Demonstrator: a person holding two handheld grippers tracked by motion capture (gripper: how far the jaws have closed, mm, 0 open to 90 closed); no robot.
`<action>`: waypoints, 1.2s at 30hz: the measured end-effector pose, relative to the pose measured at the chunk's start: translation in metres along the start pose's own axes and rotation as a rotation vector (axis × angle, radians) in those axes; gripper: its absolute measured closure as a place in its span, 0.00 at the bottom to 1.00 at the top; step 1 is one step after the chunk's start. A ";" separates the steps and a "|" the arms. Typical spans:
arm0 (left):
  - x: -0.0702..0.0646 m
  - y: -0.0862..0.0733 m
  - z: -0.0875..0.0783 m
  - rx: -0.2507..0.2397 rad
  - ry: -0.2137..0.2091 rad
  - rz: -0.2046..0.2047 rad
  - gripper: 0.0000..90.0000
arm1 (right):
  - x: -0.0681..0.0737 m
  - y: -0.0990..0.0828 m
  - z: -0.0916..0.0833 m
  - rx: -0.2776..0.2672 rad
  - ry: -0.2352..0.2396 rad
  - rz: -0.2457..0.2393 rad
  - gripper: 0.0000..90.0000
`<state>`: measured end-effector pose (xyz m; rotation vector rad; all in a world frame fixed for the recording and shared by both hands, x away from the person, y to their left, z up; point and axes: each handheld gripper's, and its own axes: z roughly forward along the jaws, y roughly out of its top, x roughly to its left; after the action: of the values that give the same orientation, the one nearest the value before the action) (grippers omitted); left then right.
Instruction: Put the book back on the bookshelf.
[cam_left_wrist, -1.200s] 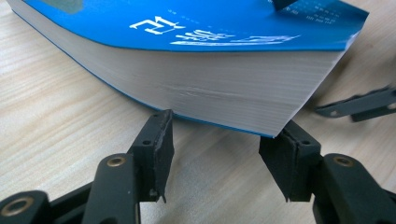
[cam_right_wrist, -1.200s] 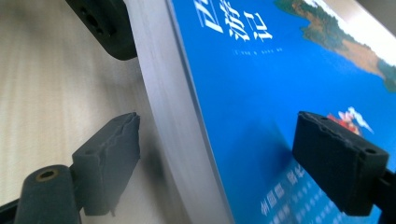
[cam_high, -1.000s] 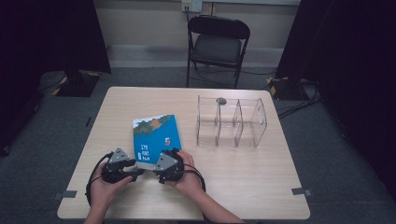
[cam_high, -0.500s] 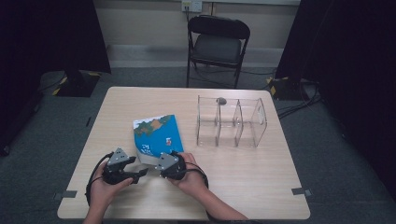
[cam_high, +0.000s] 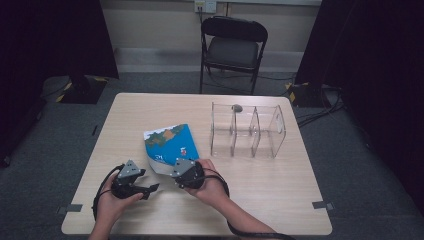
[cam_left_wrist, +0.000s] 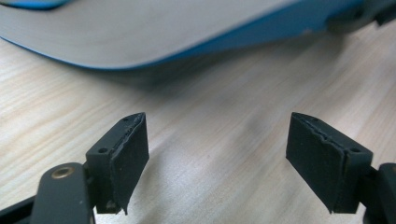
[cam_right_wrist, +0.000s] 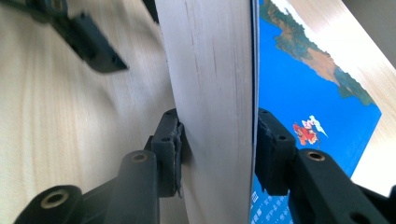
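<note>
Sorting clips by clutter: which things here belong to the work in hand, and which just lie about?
In use:
- blue book, near edge lifted
- right claw, shut on its edge
- left claw, open beside it, jaws just opened

Lying about:
- clear divider rack
- folding chair

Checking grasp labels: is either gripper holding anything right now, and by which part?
The right gripper is shut on the thick blue-covered book, jaws across its page block at the near edge. The left gripper holds nothing; its jaws have just been opening.

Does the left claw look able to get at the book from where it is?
Probably yes: the left claw is open with bare table between it and the book's lifted edge, which the right claw grips.
</note>
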<state>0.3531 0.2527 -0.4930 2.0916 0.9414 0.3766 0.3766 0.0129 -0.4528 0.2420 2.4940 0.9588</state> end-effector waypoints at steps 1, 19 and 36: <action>0.000 0.000 0.001 -0.001 -0.001 0.001 0.23 | -0.001 0.001 -0.001 0.004 -0.001 0.002 0.65; 0.005 -0.007 0.004 0.026 -0.009 0.016 0.19 | -0.013 0.018 -0.019 0.047 0.057 0.044 0.66; 0.005 -0.009 0.002 0.050 -0.001 0.064 0.17 | -0.026 0.030 -0.032 0.072 0.100 0.066 0.66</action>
<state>0.3533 0.2591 -0.5014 2.1711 0.8926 0.3887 0.3844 0.0083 -0.4029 0.3082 2.6301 0.9294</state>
